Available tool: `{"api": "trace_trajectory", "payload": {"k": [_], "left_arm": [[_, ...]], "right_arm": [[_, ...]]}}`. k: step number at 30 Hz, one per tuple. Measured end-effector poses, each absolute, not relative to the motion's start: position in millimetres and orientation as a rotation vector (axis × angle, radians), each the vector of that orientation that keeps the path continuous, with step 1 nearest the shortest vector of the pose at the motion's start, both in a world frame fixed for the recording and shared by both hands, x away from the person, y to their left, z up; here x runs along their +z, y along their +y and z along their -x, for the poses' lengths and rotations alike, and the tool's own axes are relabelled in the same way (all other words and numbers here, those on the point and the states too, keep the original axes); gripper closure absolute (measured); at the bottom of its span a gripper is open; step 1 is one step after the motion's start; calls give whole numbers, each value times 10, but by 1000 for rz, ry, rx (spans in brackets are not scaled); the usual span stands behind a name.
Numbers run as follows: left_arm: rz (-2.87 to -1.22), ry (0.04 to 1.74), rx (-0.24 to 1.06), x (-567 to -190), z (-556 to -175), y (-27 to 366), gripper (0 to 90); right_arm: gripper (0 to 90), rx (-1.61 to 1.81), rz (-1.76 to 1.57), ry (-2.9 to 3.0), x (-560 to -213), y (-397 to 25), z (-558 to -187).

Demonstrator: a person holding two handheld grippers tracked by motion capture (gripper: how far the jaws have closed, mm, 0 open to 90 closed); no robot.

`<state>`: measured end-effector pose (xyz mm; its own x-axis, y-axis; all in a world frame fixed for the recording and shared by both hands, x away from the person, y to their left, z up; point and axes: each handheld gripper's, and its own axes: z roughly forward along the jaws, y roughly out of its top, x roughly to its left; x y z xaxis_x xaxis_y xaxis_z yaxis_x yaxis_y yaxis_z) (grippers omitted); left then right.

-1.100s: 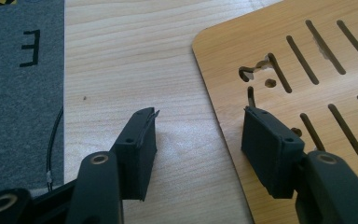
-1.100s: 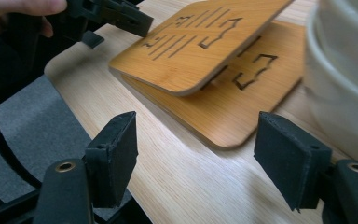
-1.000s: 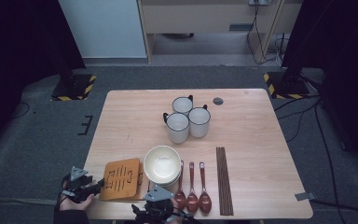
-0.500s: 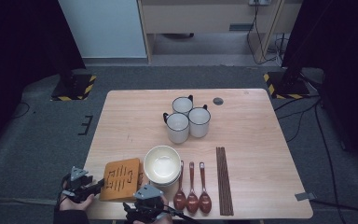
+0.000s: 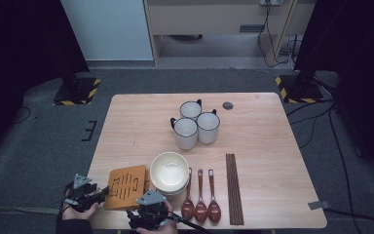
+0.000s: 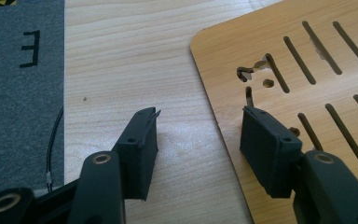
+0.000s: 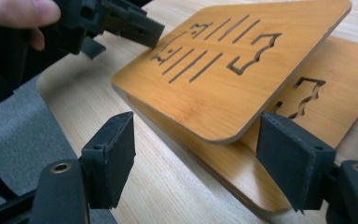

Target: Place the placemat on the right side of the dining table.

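- The left gripper (image 6: 198,147) is hovering at the table's (image 5: 272,146) near-left corner, its matte black jaws spread across the left edge of the top mat (image 6: 307,84), a thin bamboo board cut with slots.
- The right gripper (image 7: 196,158) is reaching in with jaws spread around the rounded corner of that mat, which is sitting tilted on a second mat (image 7: 335,93).
- A glossy cream bowl (image 5: 169,170) is sitting just right of the mats.
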<state>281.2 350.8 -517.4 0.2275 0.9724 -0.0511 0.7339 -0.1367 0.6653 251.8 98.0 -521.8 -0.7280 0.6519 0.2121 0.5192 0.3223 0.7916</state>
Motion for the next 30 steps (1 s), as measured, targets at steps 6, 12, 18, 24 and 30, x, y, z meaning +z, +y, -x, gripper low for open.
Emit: {"api": "trace_trajectory", "payload": {"k": [6,12,18,24,30], "left_arm": [[-1934,1563,540,-5173,-2812,3506,450],[-1936,1560,543,-5173,-2811,3504,451],[-1933,1561,547,-5170,-2810,3503,449],[-1932,1563,553,-5169,-2808,3505,448],[-1942,1564,556,-5174,-2808,3505,450]], "right_arm": [[273,1377,-1116,2446,-5231,1006,-2562],[284,1393,-1117,2437,-5179,1020,-2585],[314,1428,-1128,2415,-5107,1021,-2623],[385,1464,-1141,2410,-5042,1017,-2672],[469,1504,-1170,2416,-4994,1053,-2711]]}}
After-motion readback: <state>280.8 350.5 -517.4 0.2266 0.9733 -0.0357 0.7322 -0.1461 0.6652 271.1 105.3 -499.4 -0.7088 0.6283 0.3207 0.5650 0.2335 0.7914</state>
